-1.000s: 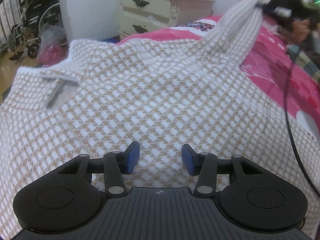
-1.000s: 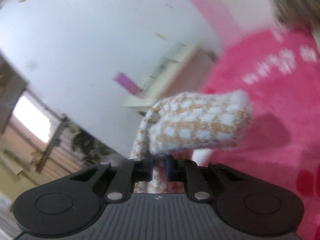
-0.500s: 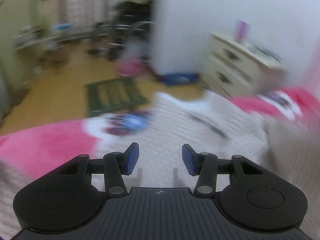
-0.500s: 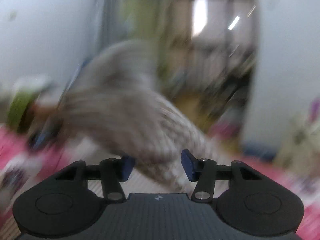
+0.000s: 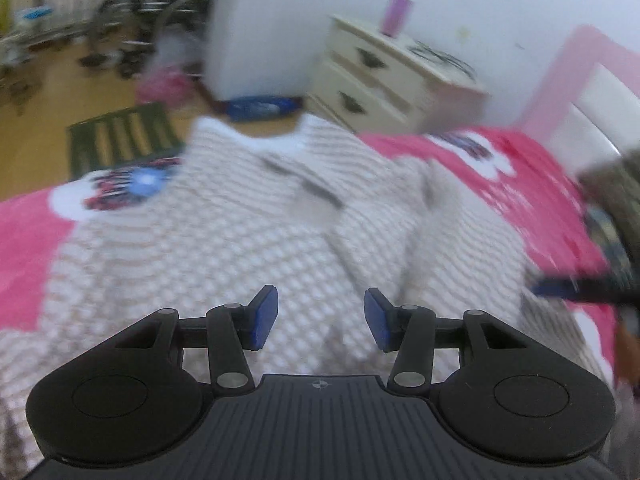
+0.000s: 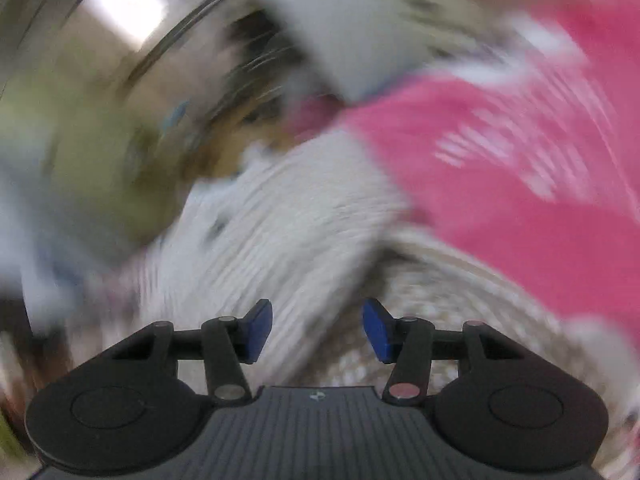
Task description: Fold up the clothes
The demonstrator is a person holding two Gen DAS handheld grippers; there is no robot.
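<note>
A pink bed (image 5: 532, 184) carries the sweater (image 5: 224, 240), spread across it with its collar at the edge nearest the dresser (image 5: 396, 76). The left gripper (image 5: 320, 318) hangs over the knit, jaws apart, empty. The right gripper (image 6: 318, 330), blurred, has just been opening; nothing sits between its jaws.

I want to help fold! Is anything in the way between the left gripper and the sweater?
Nothing visible. The left gripper hangs with open, empty jaws right above the checked sweater, which lies on the pink blanket.
</note>
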